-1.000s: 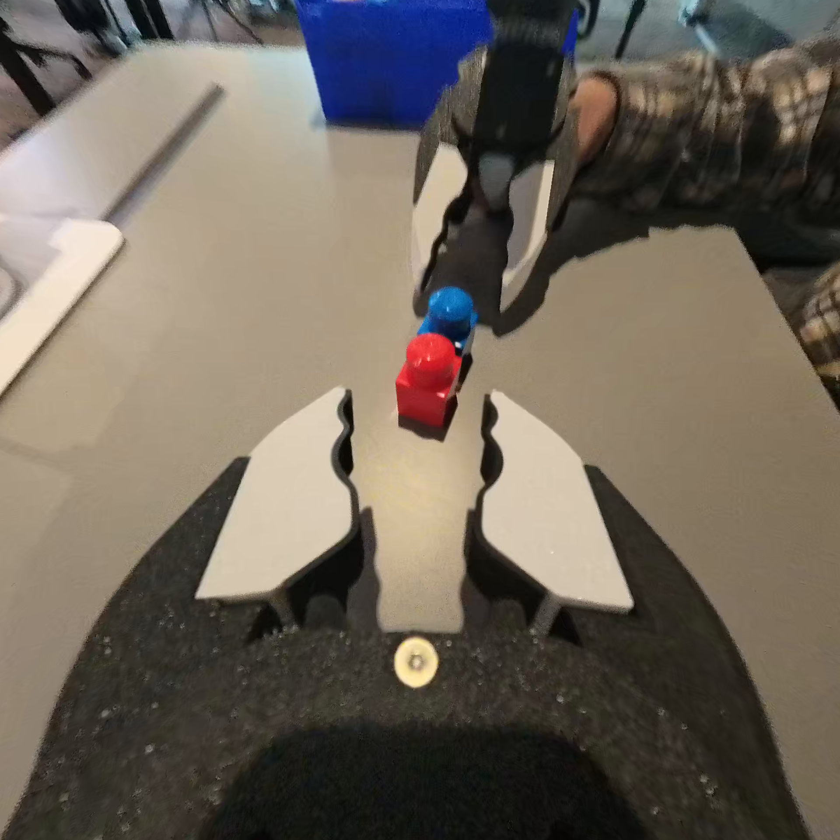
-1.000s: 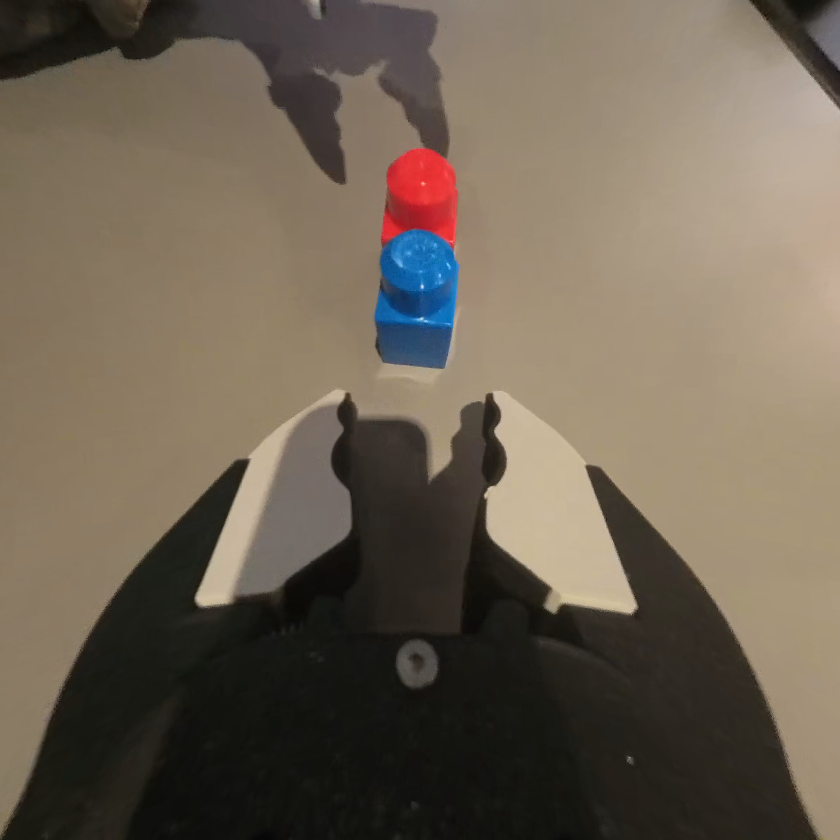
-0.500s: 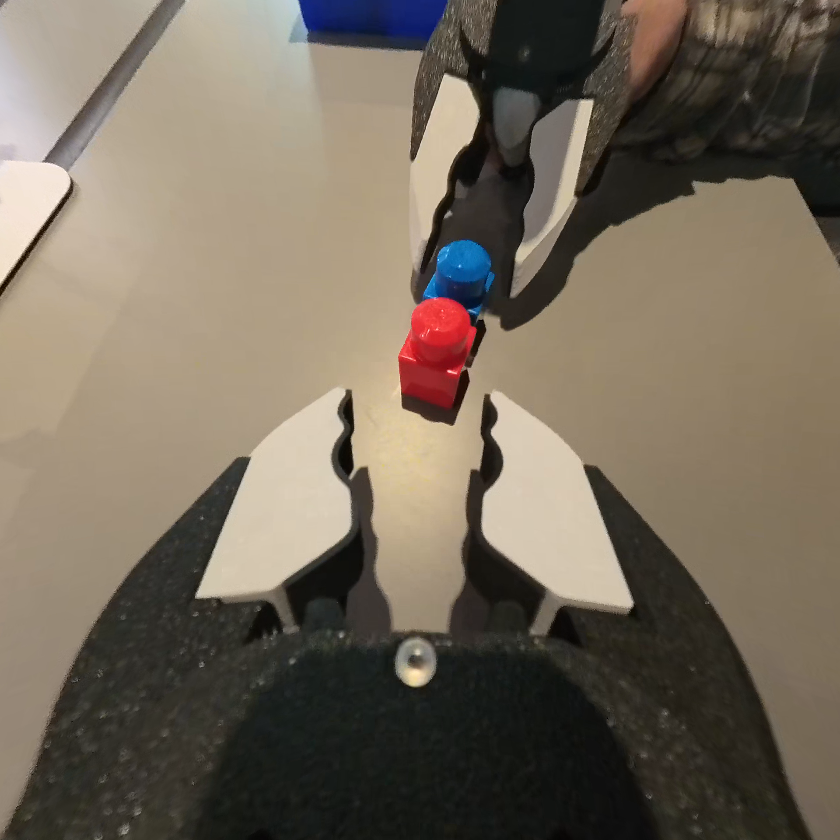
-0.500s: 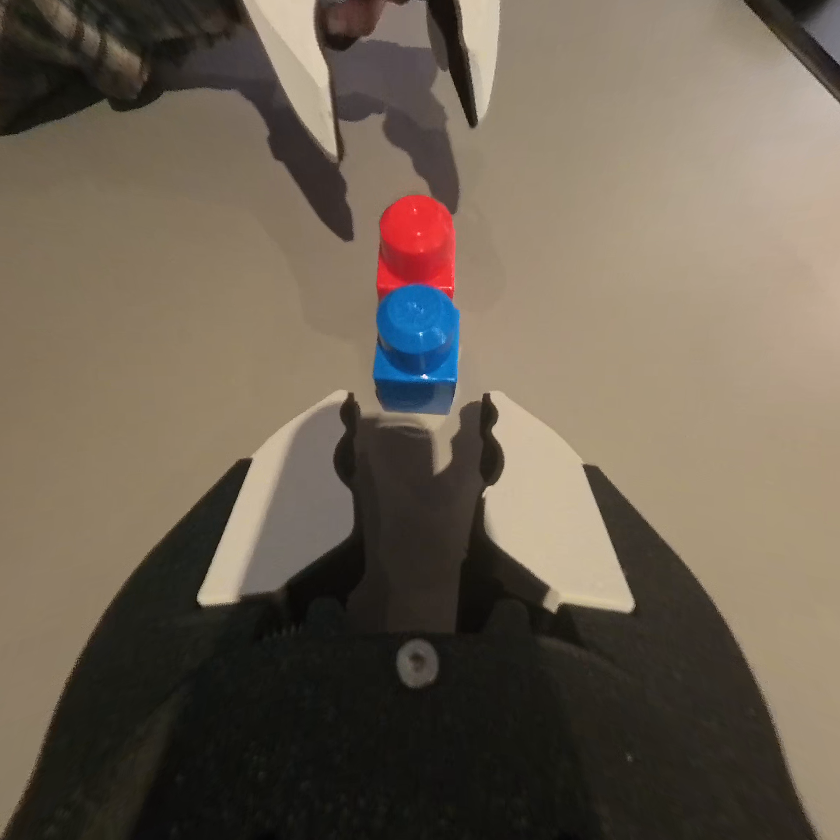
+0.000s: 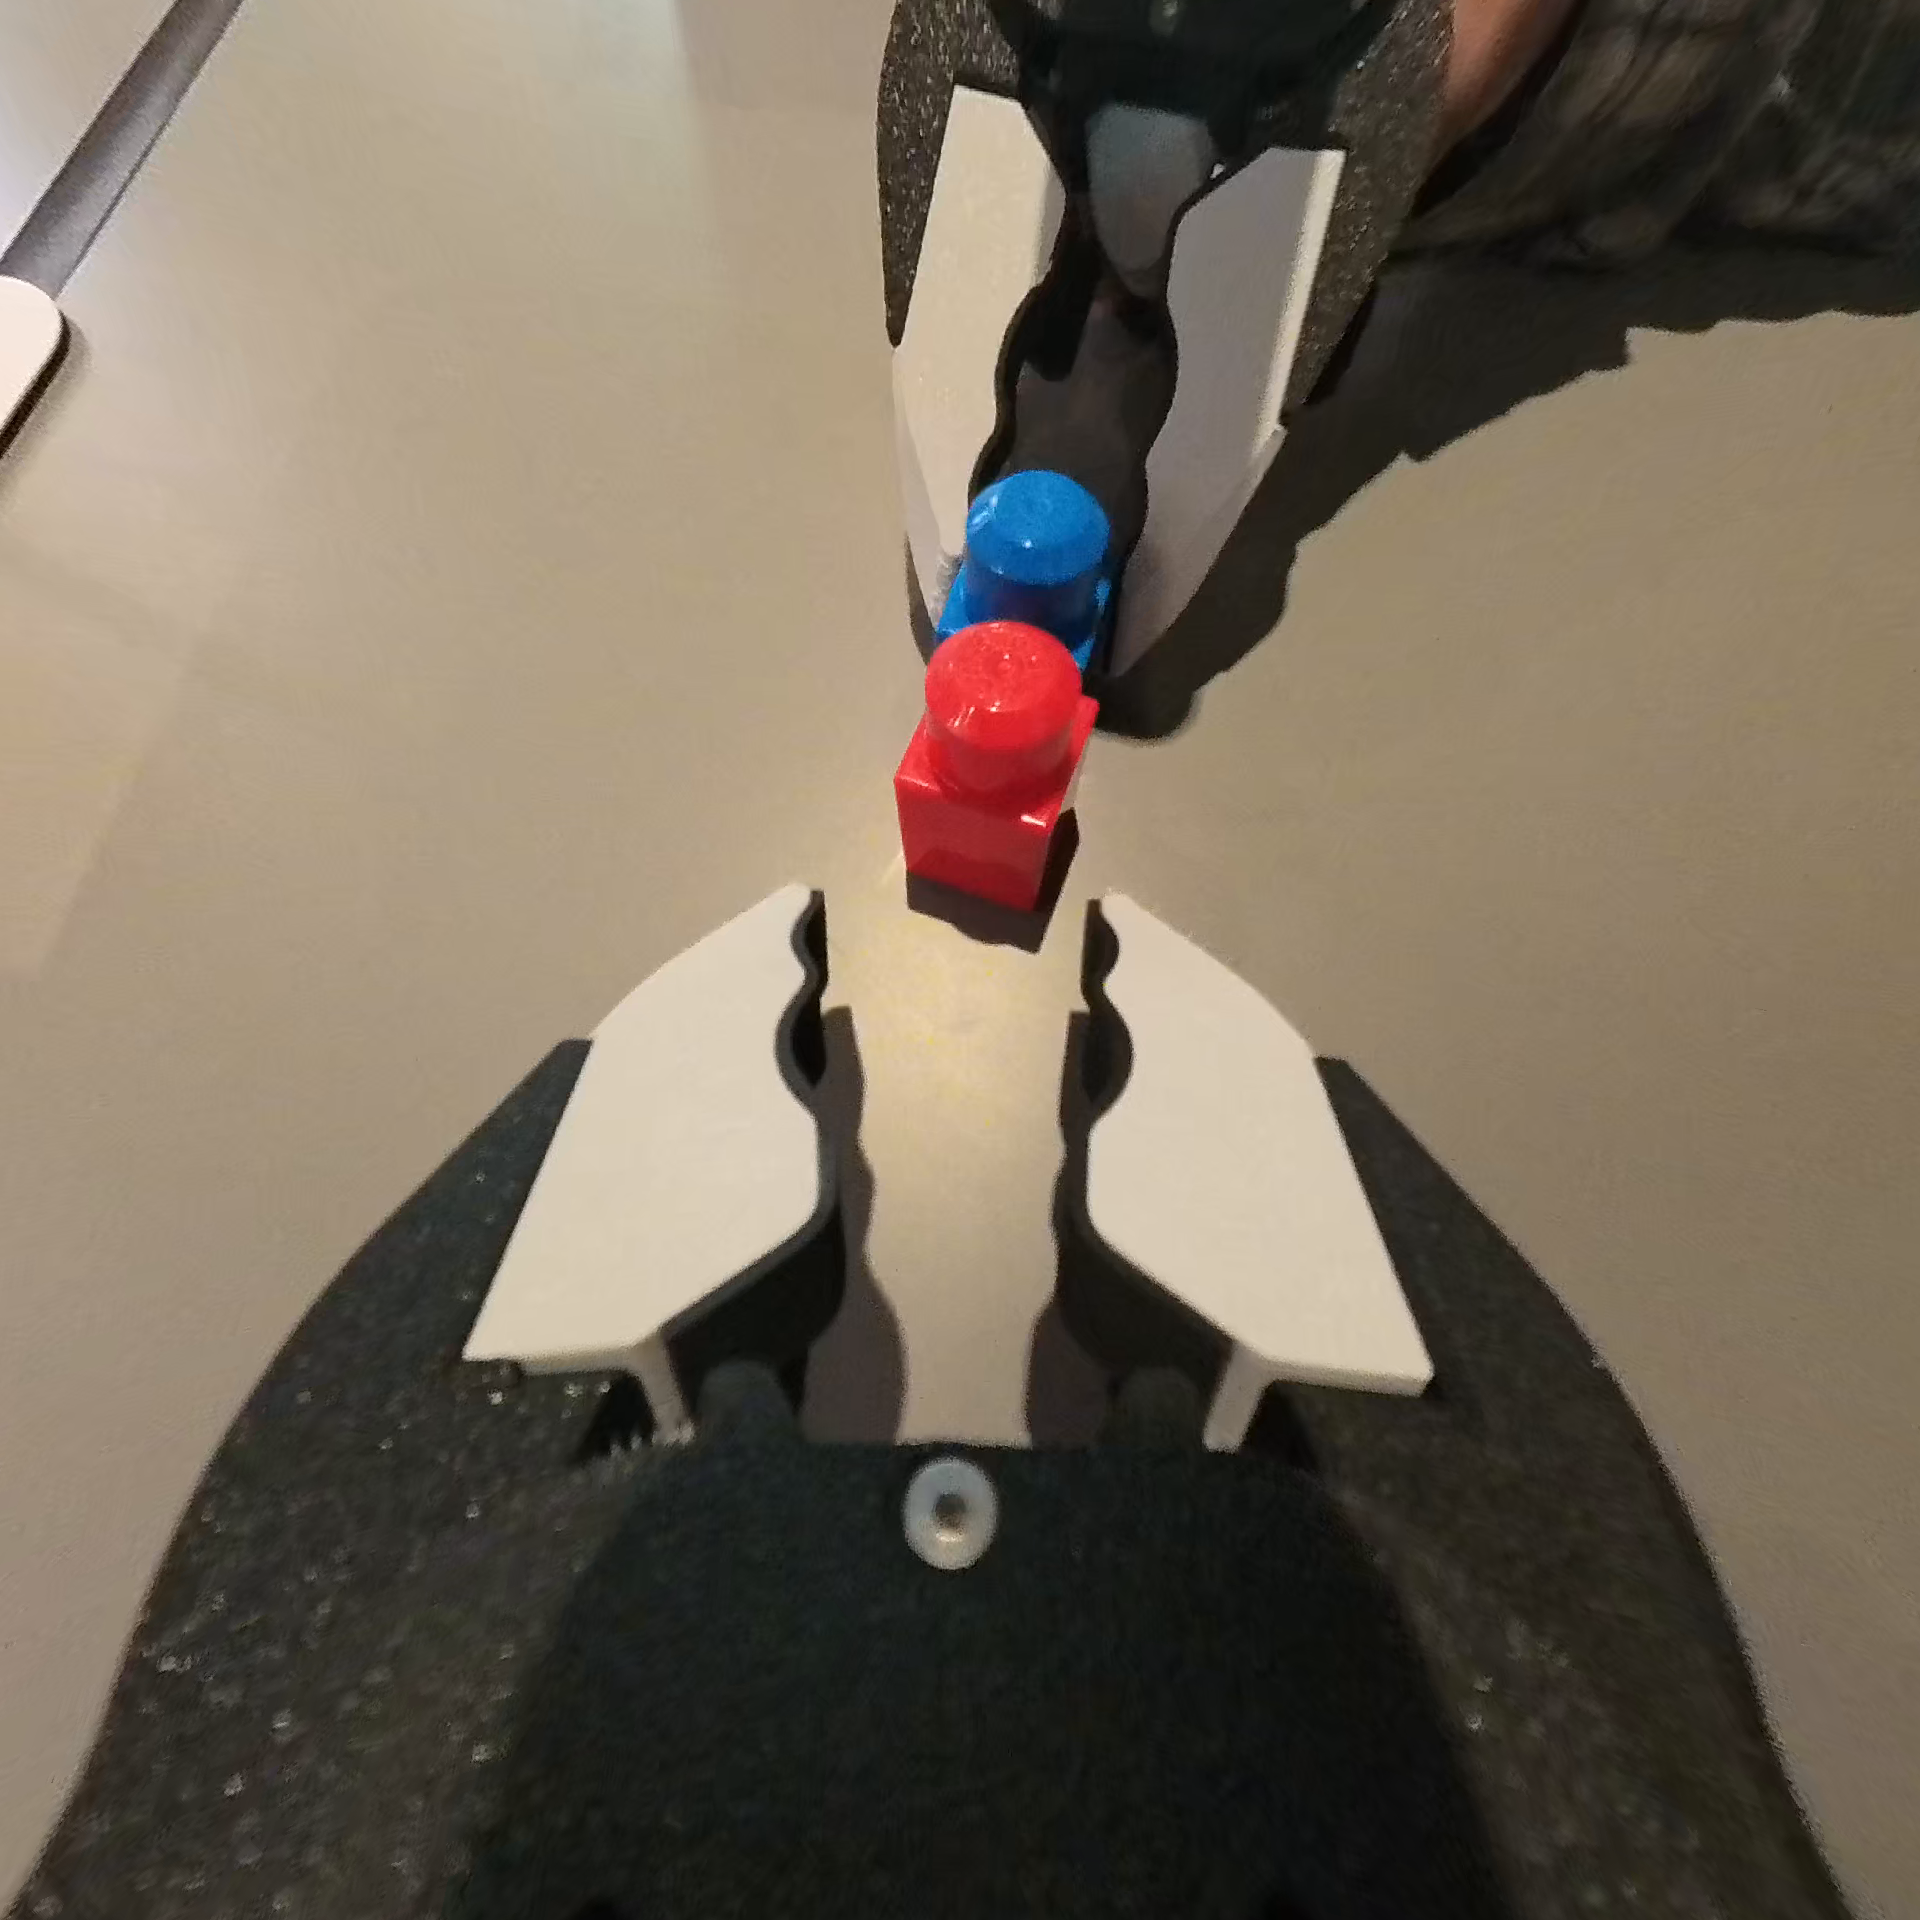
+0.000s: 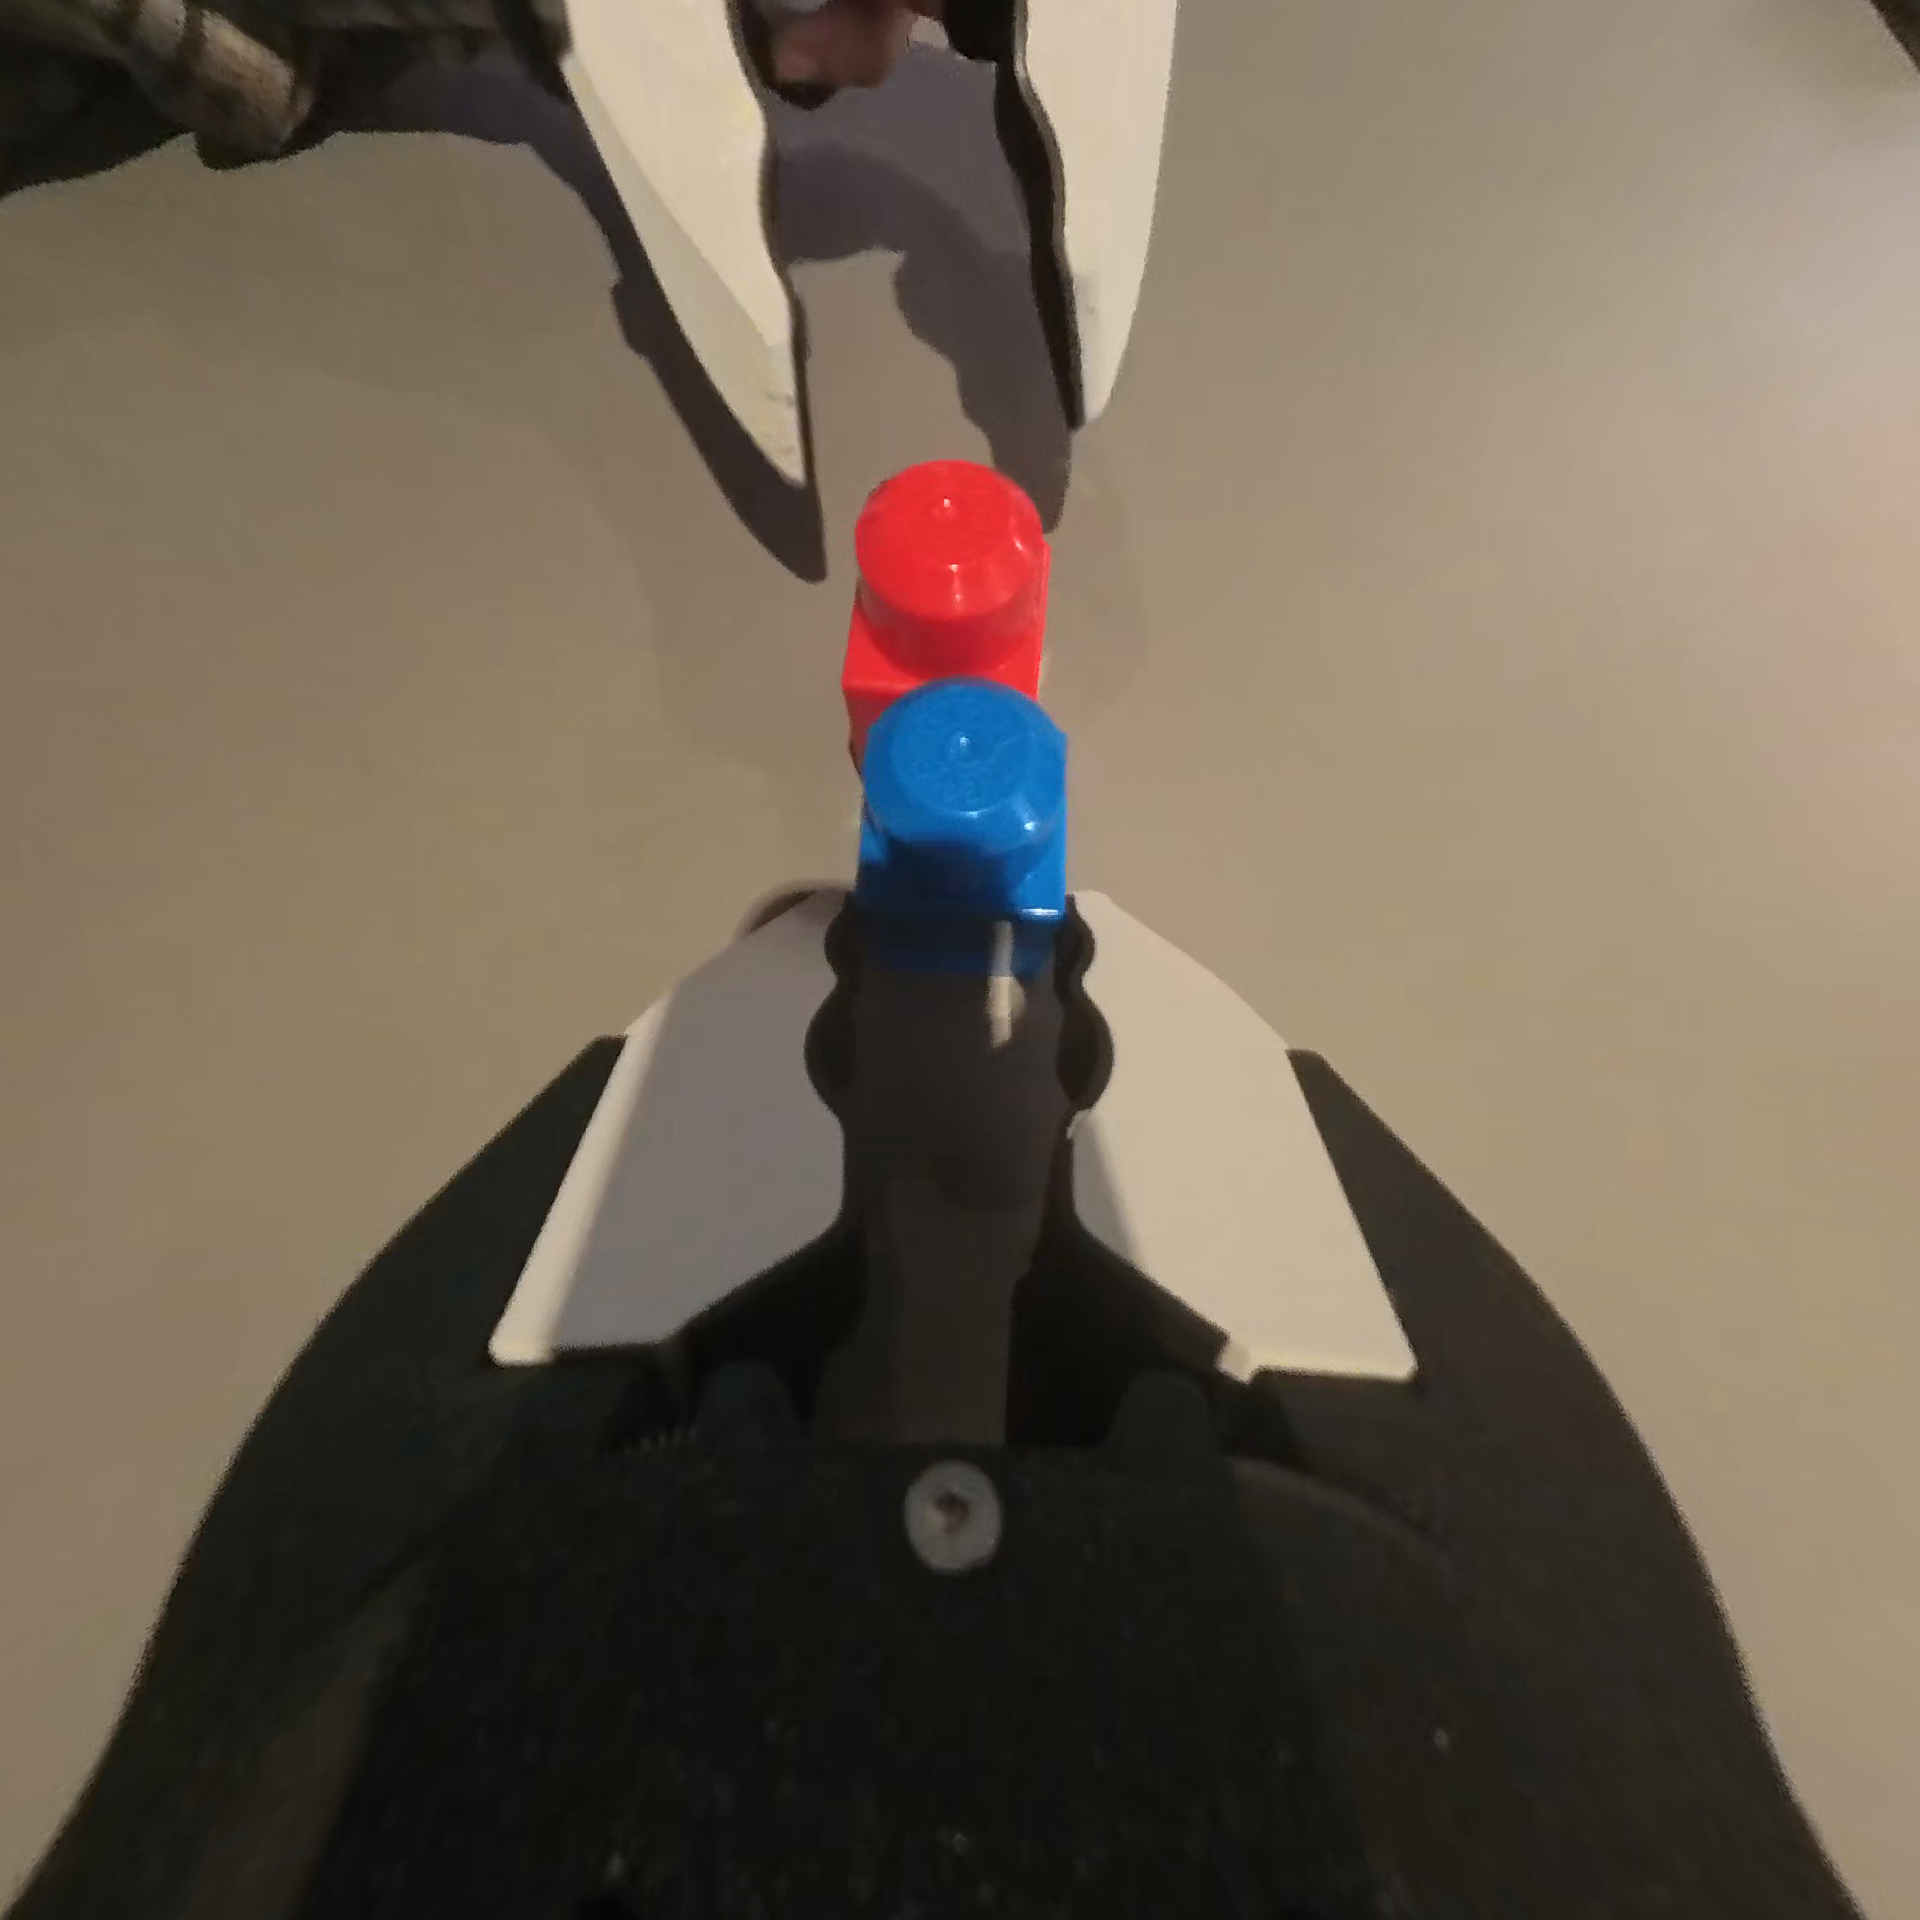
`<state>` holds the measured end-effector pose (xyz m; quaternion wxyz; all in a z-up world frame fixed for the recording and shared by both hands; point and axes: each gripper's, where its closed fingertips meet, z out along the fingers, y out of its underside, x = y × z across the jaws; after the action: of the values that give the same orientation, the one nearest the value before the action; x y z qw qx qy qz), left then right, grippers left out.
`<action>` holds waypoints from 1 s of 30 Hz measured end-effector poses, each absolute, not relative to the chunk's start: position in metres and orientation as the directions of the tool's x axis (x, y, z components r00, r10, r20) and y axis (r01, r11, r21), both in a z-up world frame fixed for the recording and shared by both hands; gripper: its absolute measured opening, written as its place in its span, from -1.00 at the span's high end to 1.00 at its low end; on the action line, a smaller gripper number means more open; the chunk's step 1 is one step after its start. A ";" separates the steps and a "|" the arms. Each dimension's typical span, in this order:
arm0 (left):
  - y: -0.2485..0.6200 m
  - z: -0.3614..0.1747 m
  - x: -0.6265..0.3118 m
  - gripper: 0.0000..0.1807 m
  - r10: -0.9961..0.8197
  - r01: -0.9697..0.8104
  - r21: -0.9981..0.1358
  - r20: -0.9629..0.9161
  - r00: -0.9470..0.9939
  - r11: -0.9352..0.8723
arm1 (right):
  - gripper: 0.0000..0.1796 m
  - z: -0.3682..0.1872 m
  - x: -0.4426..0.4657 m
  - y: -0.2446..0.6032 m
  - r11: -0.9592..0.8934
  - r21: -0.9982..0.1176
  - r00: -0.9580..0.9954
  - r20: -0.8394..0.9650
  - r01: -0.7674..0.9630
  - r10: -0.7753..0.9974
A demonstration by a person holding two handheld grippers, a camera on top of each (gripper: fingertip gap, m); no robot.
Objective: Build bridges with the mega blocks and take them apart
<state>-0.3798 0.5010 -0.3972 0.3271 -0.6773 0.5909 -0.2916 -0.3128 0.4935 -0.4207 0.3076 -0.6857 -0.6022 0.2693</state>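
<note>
Two single-stud mega blocks stand upright on the grey table [image 5: 416, 520], side by side and touching: red block [image 5: 987, 779] and blue block [image 5: 1034, 577].

Left wrist view: the left hand-held gripper [image 5: 954, 914] has its jaws apart, nothing between them. The red block sits just ahead of the tips, at 12 o'clock, with a narrow strip of table showing between block and tips. The blue block is directly behind the red one, farther along the same line.

The right hand-held gripper [image 5: 1029, 613] comes in from 12 o'clock in this view, facing the left one, its white fingers on either side of the blue block's base.

Right wrist view: the blue block [image 6: 961, 852] sits between the right hand-held gripper's [image 6: 956, 914] fingertips, jaws drawn in against its sides. Red block [image 6: 945, 603] beyond it at 12 o'clock; the left hand-held gripper [image 6: 940, 457] is open just past that.

A plaid sleeve [image 5: 1714, 156] shows at 1 o'clock in the left wrist view. A white flat object's corner [image 5: 26, 353] lies at the 10 o'clock edge.
</note>
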 end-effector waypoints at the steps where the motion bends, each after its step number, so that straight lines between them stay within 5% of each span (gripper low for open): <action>1: 0.502 -0.399 -0.379 0.50 -0.991 -0.613 -0.785 0.007 0.135 -0.090 | 0.60 -0.421 -0.313 0.493 -0.080 -0.746 0.120 0.000 0.661 0.993; 12: 0.493 -0.410 -0.366 0.94 -0.991 -0.660 -0.742 0.046 0.126 -0.118 | 0.60 -0.421 -0.317 0.494 -0.037 -0.745 0.067 0.011 0.666 0.998; 30: 0.492 -0.417 -0.363 0.87 -0.985 -0.680 -0.717 0.063 0.158 -0.155 | 0.60 -0.425 -0.317 0.496 0.023 -0.726 -0.009 0.023 0.687 1.000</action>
<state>-0.3628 0.4920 -0.4168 0.2778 -0.7085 0.5876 -0.2749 -0.3173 0.4964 -0.4255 0.2858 -0.6431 -0.6557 0.2734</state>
